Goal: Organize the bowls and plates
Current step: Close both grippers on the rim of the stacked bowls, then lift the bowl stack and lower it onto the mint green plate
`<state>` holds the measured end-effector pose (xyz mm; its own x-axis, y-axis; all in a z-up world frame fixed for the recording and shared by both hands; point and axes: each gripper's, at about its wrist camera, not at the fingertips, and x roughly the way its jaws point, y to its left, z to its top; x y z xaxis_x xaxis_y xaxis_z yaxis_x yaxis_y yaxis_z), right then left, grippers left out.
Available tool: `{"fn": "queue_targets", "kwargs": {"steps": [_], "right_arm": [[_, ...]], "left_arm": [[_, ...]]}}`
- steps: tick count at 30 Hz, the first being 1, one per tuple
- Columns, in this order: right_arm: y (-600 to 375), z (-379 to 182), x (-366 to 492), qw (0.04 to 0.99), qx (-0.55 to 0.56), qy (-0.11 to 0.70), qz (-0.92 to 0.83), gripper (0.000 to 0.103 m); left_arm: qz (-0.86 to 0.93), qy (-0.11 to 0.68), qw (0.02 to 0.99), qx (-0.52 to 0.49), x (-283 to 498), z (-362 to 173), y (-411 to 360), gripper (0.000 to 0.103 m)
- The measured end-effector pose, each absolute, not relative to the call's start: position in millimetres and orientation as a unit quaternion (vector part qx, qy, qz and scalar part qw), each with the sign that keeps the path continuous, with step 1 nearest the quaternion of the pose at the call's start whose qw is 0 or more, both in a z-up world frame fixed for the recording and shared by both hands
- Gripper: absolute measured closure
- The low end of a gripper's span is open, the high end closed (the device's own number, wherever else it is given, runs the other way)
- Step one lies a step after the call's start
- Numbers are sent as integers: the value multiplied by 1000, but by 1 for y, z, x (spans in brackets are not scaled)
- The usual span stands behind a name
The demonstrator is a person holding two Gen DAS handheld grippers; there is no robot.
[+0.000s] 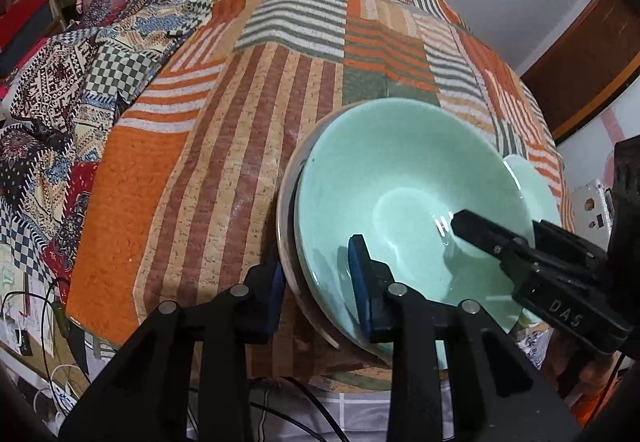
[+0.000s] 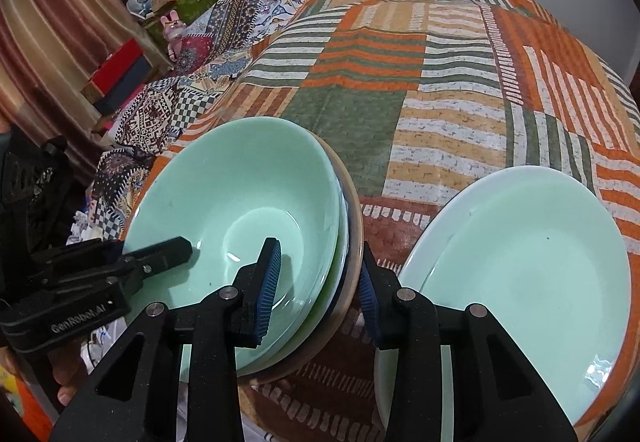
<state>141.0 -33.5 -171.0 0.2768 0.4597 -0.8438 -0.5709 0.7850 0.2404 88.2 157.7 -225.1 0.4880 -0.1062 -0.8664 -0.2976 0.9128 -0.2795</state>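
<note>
Straddling opposite rims of the bowl stack, the left hand-held gripper and right hand-held gripper stand spread; the stack sits on the tabletop, beside a plate.

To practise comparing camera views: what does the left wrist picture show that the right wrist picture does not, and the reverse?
Only the left wrist view shows a brown door at right. Only the right wrist view shows the pale green plate in full, and striped curtains. Both show the green bowl stacked on other dishes, both grippers straddling its rim, left gripper and right gripper, and the patchwork cloth.
</note>
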Motion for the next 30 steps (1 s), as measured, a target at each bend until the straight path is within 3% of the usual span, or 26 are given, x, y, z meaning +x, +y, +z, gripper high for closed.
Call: {"fn": "queue_targets", "kwargs": {"steps": [30], "right_arm": [[-104, -87, 122, 852, 4, 419, 315, 69]], "left_arm": [[25, 422, 895, -142, 75, -119, 86, 72]]}}
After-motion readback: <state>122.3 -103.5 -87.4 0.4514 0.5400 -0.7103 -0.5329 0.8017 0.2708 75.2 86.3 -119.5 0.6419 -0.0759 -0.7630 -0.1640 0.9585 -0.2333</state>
